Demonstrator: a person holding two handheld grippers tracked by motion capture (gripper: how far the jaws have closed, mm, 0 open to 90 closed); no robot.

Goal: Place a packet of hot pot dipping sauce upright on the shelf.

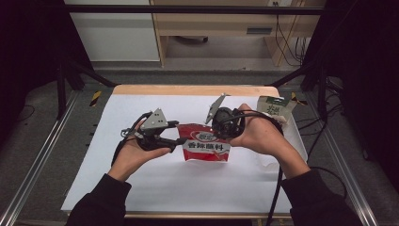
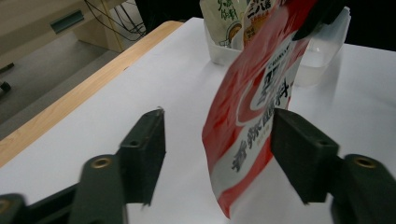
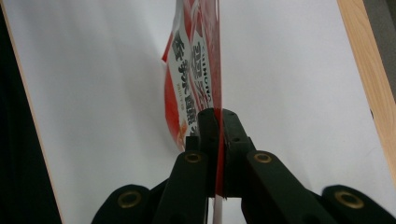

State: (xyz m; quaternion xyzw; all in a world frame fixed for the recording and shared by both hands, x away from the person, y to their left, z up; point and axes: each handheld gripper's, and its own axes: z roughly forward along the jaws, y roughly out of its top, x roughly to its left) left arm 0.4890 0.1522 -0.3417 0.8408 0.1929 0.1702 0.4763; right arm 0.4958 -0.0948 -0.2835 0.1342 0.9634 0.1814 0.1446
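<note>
Red seasoning pouch [image 1: 206,143], one, held above the white counter [image 1: 141,183] between both hands. Right tongs [image 3: 218,122] clamped on its edge; left tongs [image 2: 217,140] spread wide, pouch loose between. Clear tub [image 2: 322,51], one, holding two packets [image 2: 224,14].

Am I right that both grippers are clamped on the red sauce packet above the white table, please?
Not quite: only the right gripper is clamped on the red sauce packet. The left gripper view shows the left gripper with open jaws, the packet between them unpressed, above the white table.
</note>
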